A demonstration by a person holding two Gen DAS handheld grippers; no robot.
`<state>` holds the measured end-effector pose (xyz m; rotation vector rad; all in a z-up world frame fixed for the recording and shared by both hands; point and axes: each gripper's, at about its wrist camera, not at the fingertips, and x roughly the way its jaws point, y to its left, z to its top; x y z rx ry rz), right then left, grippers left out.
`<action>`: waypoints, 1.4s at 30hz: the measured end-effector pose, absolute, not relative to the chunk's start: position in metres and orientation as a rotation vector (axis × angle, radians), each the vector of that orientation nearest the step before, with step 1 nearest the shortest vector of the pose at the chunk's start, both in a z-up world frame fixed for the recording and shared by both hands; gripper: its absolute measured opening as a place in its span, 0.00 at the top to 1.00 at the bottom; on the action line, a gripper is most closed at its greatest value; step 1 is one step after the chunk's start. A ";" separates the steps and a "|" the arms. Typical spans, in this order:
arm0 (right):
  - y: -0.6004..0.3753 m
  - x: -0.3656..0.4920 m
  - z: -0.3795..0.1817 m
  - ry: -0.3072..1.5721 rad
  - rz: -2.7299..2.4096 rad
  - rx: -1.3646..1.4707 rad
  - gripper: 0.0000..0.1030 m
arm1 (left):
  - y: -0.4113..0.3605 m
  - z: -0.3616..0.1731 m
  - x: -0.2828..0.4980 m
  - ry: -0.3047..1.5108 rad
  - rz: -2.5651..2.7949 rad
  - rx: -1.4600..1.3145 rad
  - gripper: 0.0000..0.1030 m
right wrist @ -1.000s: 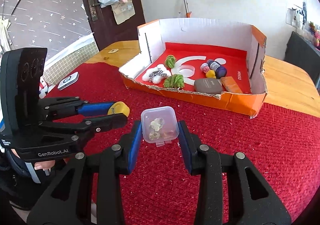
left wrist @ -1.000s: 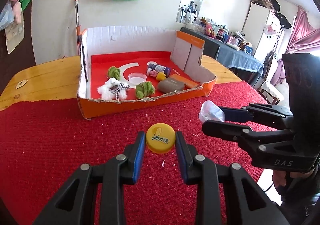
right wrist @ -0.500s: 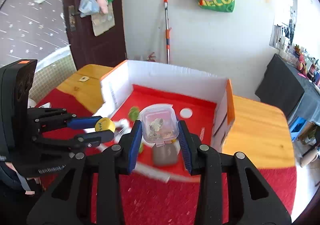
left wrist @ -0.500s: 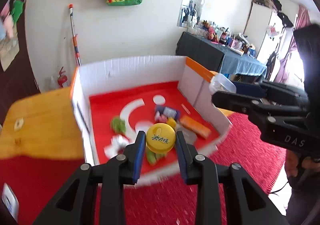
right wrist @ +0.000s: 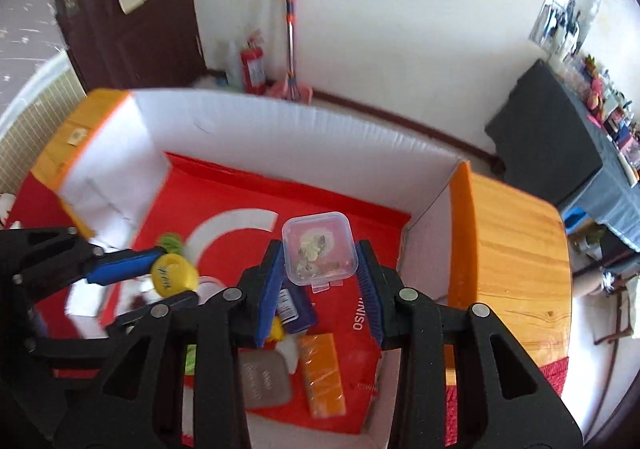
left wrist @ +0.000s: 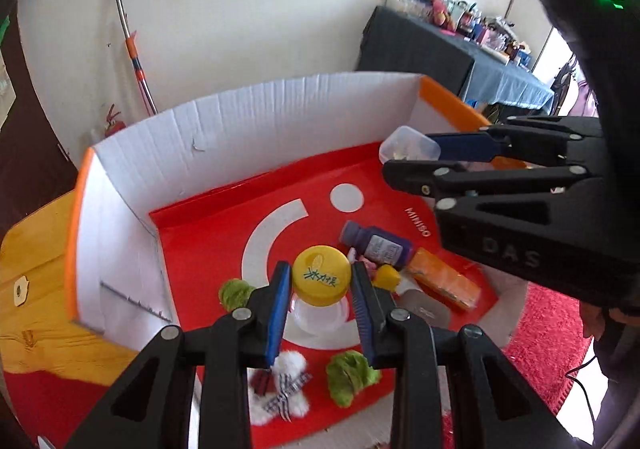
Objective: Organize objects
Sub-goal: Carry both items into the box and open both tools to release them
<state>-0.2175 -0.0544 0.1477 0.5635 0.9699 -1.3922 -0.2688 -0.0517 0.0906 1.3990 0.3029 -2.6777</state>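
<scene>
Round yellow cap [left wrist: 321, 275], clear square plastic case [right wrist: 319, 248] (both clamped) over corrugated box [left wrist: 240, 129]

Wooden table [right wrist: 516, 249], right of frame in the right wrist view, partly covered by red textured cloth [left wrist: 540, 325] at lower right. Open cardboard box [left wrist: 240, 137] sits on it, frame center, white walls, red floor.

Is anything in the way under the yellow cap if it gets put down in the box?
Yes. Right under the yellow cap held by the left tool lies a clear round lid on the box floor; bare red floor lies farther back.
</scene>
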 end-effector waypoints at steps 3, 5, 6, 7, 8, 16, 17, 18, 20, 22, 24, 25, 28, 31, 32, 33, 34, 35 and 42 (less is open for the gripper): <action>-0.070 -0.223 0.135 1.004 -1.389 0.618 0.66 | -0.057 0.083 -0.278 0.312 -2.655 1.428 0.69; -0.075 -0.225 0.131 1.027 -1.398 0.623 0.66 | -0.060 0.080 -0.282 0.321 -2.642 1.442 0.69; -0.078 -0.226 0.128 1.034 -1.397 0.636 0.66 | -0.062 0.076 -0.285 0.328 -2.635 1.446 0.69; -0.081 -0.227 0.125 1.043 -1.390 0.657 0.66 | -0.063 0.074 -0.287 0.336 -2.630 1.451 0.69; -0.083 -0.228 0.121 1.053 -1.391 0.667 0.66 | -0.064 0.072 -0.289 0.344 -2.624 1.462 0.69; -0.097 -0.237 0.102 1.095 -1.396 0.724 0.66 | -0.062 0.054 -0.299 0.360 -2.579 1.524 0.69; -0.097 -0.237 0.101 1.097 -1.394 0.727 0.66 | -0.062 0.053 -0.300 0.359 -2.574 1.529 0.69; -0.097 -0.237 0.100 1.099 -1.391 0.730 0.66 | -0.062 0.051 -0.300 0.358 -2.568 1.534 0.69; -0.097 -0.238 0.098 1.108 -1.387 0.736 0.66 | -0.062 0.049 -0.300 0.354 -2.560 1.538 0.69; -0.097 -0.239 0.094 1.116 -1.383 0.749 0.66 | -0.061 0.048 -0.301 0.350 -2.553 1.541 0.69; -0.097 -0.242 0.091 1.122 -1.385 0.757 0.66 | -0.060 0.047 -0.302 0.352 -2.544 1.545 0.69; -0.097 -0.243 0.090 1.125 -1.384 0.760 0.66 | -0.060 0.046 -0.303 0.354 -2.540 1.548 0.69; -0.096 -0.244 0.086 1.135 -1.381 0.771 0.66 | -0.058 0.045 -0.303 0.346 -2.534 1.557 0.69; -0.093 -0.244 0.084 1.137 -1.373 0.774 0.66 | -0.056 0.044 -0.302 0.332 -2.529 1.557 0.69; -0.093 -0.245 0.084 1.139 -1.373 0.776 0.66 | -0.056 0.044 -0.302 0.335 -2.525 1.558 0.69; -0.092 -0.246 0.084 1.137 -1.373 0.777 0.66 | -0.056 0.043 -0.302 0.339 -2.519 1.560 0.69; -0.092 -0.247 0.084 1.134 -1.372 0.781 0.66 | -0.056 0.043 -0.301 0.342 -2.516 1.561 0.69; -0.091 -0.248 0.085 1.132 -1.372 0.784 0.66 | -0.056 0.042 -0.301 0.344 -2.514 1.562 0.69; -0.090 -0.250 0.087 1.134 -1.370 0.785 0.64 | -0.057 0.039 -0.298 0.347 -2.507 1.563 0.69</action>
